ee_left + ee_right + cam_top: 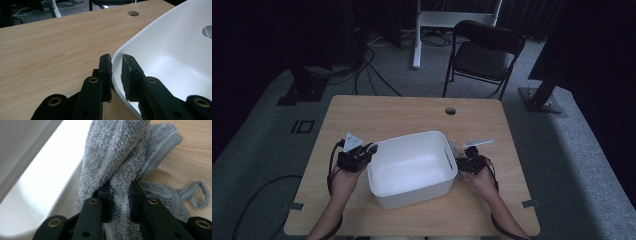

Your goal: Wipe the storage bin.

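Dim room around you, and a pale wooden table (362, 112) under your forearms. Your left gripper (116, 66) is clamped on the rim of the white rectangular plastic tub (412, 167): one jaw sits outside the wall, the other inside, pads pressing the thin edge at the tub's left end. The tub sits in the middle of the table, between your two hands. Your right gripper (120, 191) is pinching a fluffy grey microfibre cloth (117, 152), jaws pressed tight into a fold of it, right against the tub's right end; the rest of the cloth bunches onto the wood, its small hanging loop (198, 192) lying flat. Farther back, a round cable hole (450, 110) marks the table's far edge. Beyond that, a black folding chair (484, 52) stands on the grey carpet.
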